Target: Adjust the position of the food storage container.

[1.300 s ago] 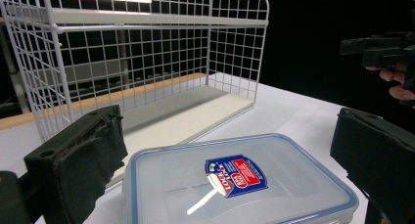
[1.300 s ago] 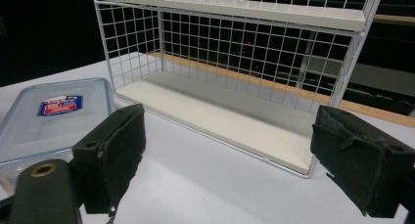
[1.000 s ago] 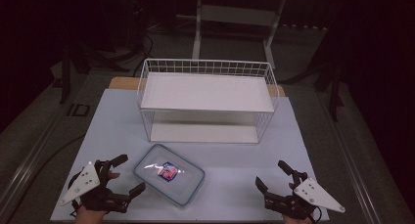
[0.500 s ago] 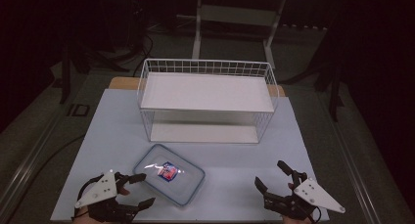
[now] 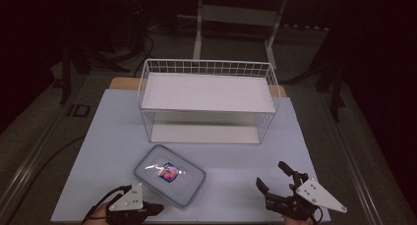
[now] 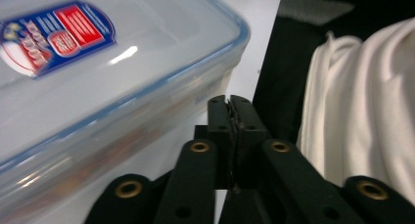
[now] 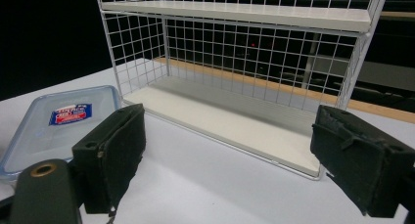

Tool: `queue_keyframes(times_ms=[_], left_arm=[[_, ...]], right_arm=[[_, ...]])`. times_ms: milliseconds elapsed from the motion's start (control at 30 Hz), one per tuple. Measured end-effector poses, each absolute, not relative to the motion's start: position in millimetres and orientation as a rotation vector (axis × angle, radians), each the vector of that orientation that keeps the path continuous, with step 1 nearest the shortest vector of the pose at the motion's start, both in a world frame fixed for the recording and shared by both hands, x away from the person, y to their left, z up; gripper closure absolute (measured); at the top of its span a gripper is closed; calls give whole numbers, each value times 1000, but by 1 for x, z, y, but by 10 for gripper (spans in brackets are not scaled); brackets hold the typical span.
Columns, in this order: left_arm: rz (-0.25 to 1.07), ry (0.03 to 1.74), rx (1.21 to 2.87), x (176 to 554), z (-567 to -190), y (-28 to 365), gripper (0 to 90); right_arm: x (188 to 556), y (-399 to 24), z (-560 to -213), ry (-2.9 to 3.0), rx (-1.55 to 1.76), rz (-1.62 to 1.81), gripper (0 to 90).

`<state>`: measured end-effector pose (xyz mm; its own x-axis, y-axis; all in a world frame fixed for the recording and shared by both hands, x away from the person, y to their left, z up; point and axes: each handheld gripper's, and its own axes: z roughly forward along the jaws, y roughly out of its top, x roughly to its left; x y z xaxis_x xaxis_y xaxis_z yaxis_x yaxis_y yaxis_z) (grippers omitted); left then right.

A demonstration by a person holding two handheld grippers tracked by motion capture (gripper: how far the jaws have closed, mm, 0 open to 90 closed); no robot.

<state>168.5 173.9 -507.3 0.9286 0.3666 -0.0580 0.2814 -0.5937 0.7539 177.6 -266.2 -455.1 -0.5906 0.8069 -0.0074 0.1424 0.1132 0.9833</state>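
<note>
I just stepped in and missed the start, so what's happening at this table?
A person works at a white table with a gripper in each hand. The left gripper, jaws shut on nothing, sits beside the near corner of a clear lidded food container. The right gripper is open and holds nothing, facing a white two-tier wire shelf. Both tiers look bare.

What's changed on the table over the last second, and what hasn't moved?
The left gripper has swung from pointing at the clear plastic box toward the table's near edge, and its jaws, open a second ago, are now pressed shut on nothing beside the box's near wall. The right gripper stays open in the same spot. The box and the white wire shelf have not moved.
</note>
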Motion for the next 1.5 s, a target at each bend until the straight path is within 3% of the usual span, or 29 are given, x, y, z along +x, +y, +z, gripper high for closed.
queue_keyframes(times_ms=[367,967,1300,1500], left_arm=[[130,430,2314,185,-518,152,897],[151,472,2298,215,-519,111,898],[153,523,2226,225,-509,108,897],[222,518,2204,216,-492,133,897]], right_arm=[[179,-268,-456,1833,928,1526,131],[180,-268,-456,1851,923,1541,133],[180,-267,-457,1862,923,1540,133],[179,-266,-457,1866,917,1541,132]])
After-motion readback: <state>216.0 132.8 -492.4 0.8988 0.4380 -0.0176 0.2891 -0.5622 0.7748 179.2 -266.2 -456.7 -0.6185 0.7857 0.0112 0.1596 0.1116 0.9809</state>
